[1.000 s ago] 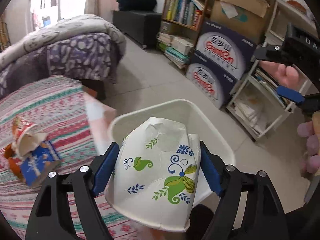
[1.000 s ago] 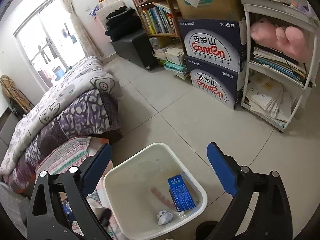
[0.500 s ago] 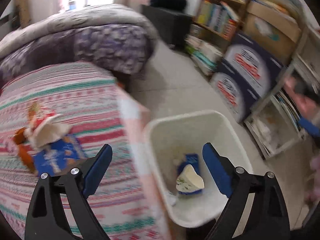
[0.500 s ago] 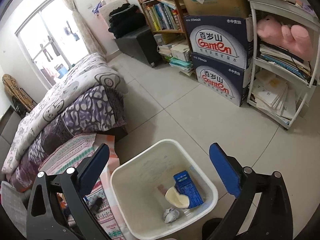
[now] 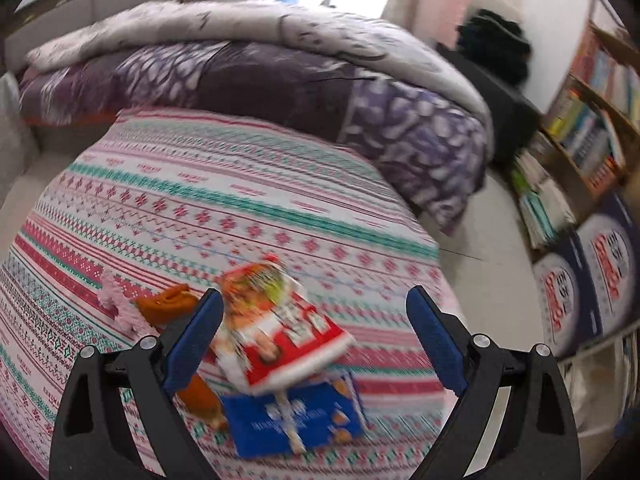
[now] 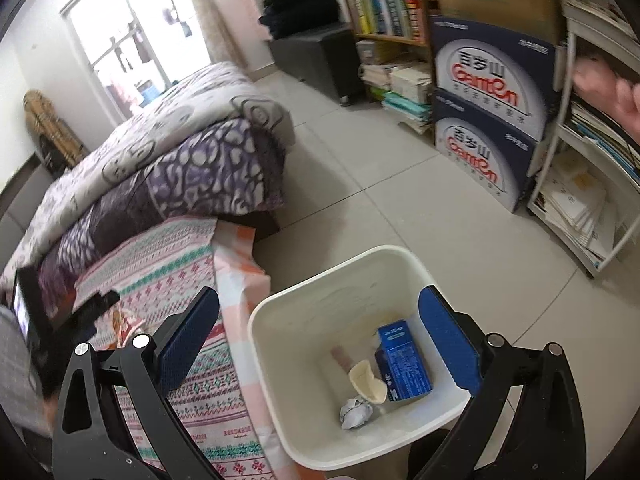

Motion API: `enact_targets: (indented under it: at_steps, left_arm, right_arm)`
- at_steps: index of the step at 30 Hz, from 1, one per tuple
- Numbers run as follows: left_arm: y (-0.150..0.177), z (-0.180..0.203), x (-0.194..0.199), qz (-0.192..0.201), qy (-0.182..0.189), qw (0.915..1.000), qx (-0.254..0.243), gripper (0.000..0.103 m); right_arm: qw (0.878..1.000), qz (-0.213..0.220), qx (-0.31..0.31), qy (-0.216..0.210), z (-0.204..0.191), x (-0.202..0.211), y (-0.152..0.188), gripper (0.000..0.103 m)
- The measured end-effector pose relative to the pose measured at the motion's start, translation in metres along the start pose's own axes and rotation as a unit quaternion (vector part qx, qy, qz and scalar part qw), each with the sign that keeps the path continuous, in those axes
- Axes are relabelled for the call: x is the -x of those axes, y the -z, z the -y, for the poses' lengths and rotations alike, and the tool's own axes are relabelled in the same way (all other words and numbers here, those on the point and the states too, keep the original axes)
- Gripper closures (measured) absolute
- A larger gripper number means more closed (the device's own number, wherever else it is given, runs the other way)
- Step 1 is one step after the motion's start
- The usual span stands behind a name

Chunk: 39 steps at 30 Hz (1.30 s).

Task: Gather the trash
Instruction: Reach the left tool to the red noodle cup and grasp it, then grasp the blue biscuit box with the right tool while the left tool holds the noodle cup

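Left gripper (image 5: 314, 344) wide open over red snack packet (image 5: 280, 332) atop blue box (image 5: 296, 420), right gripper (image 6: 320, 340) spread empty above white bin (image 6: 304, 320) holding crushed cup (image 6: 366, 382)

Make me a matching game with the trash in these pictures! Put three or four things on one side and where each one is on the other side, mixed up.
Things:
1. crushed paper cup
2. red snack bag
3. crumpled paper ball
4. blue biscuit box

Places:
A. on the striped bedspread, lying under another piece of trash
B. in the white bin, leaning on the blue carton
C. between the fingers of the open left gripper, on top of a box
D. on the bin floor, near the front wall

Pairs: 1-B, 2-C, 3-D, 4-A
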<state>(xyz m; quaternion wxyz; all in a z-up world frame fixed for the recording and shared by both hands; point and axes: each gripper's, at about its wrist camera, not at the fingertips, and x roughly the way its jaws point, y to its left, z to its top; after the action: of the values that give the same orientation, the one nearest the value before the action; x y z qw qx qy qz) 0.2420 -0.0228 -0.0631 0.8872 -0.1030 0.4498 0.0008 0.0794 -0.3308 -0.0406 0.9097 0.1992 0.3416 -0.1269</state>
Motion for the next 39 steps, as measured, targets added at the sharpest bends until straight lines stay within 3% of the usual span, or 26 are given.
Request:
enact_targets:
  at_steps: [8,11,12,13,22,29,33,36,39]
  left_arm:
    - [-0.008,-0.02,-0.056,-0.071,-0.023,0.9972,0.011,0.013]
    - [-0.003,-0.02,-0.064,-0.089,0.005,0.996,-0.003,0.014]
    - [-0.002,-0.018,-0.064,-0.086,0.011,0.9962,-0.011,0.022]
    - [-0.002,-0.017,-0.061,-0.08,0.018,0.9963,-0.025,0.042]
    - [-0.005,-0.036,-0.011,-0.047,0.066,0.9947,-0.064,0.045]
    - [-0.004,-0.077,0.045,-0.004,0.064,0.997,-0.044,0.045]
    - [0.0,-0.101,0.083,0.033,0.047,0.9981,-0.023,0.045]
    - [0.009,-0.117,0.113,0.062,0.039,0.9973,-0.008,0.044]
    - [0.022,-0.133,0.141,0.081,0.041,0.9958,0.008,0.044]
  right_arm:
    - [0.999,-0.026,0.04,-0.001,-0.032,-0.017,0.012,0.007]
    - [0.998,-0.035,0.051,-0.004,-0.047,-0.024,0.016,0.007]
    - [0.998,-0.038,0.055,-0.006,-0.053,-0.026,0.017,0.007]
    - [0.997,-0.041,0.058,-0.008,-0.058,-0.028,0.019,0.007]
    - [0.993,-0.089,0.068,-0.042,-0.105,-0.052,0.042,0.007]
    - [0.987,-0.13,0.075,-0.06,-0.139,-0.071,0.068,0.007]
    - [0.985,-0.155,0.02,-0.074,-0.151,-0.086,0.077,0.007]
    - [0.986,-0.154,-0.018,-0.062,-0.162,-0.098,0.082,0.007]
    - [0.991,-0.131,-0.026,-0.021,-0.178,-0.111,0.084,0.007]
